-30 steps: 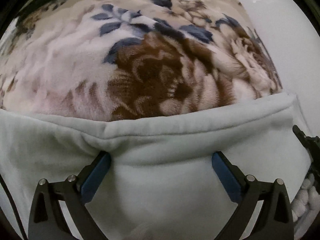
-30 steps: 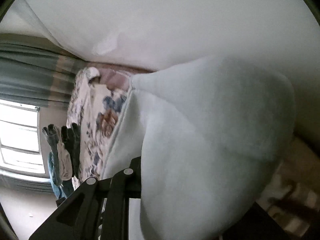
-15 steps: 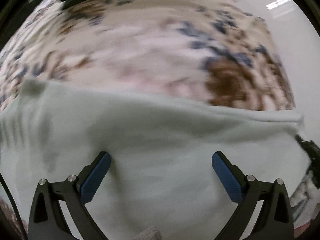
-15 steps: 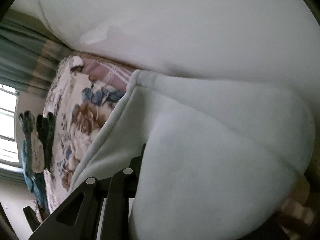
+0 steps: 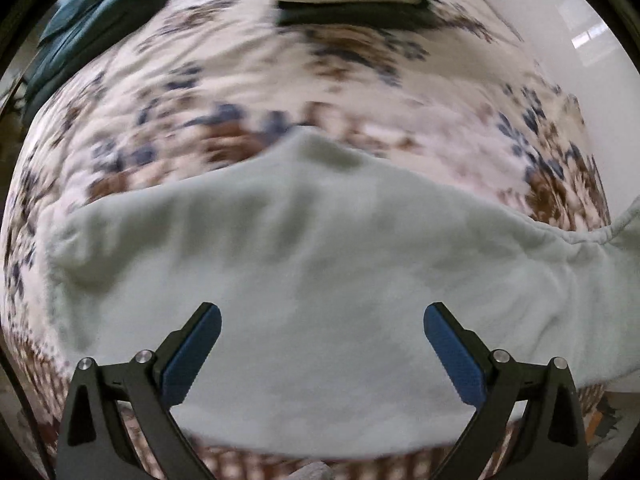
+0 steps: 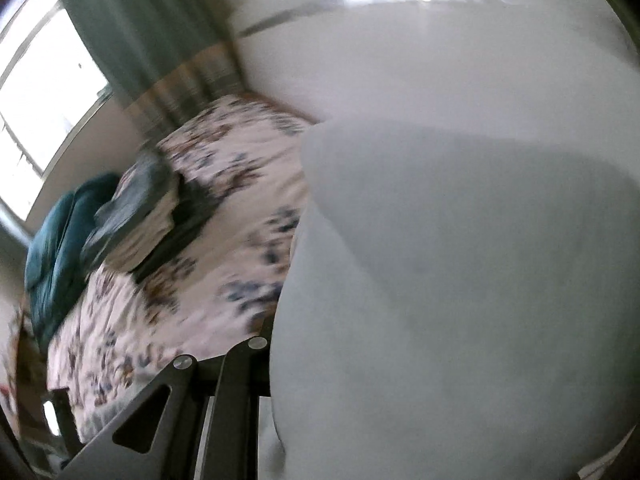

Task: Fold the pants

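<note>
The pale mint fleece pants (image 5: 312, 264) lie spread across a floral blanket (image 5: 240, 92) on a bed in the left wrist view. My left gripper (image 5: 322, 328) hovers over the cloth with both blue pads wide apart and nothing between them. In the right wrist view the same pants (image 6: 460, 280) hang close over the lens and fill the right half. My right gripper shows only its left finger (image 6: 224, 384), drawn in tight against the cloth, which runs down into it; the tips are hidden.
A teal garment (image 6: 56, 240) and a stack of folded clothes (image 6: 136, 224) sit at the far end of the bed. A white wall (image 6: 440, 60) runs along the bed's side. A window and green curtain (image 6: 132, 28) are beyond.
The left gripper has pulled back and up, so more of the pants and bed show. The right gripper has swung with the cloth, now facing down the bed toward the window.
</note>
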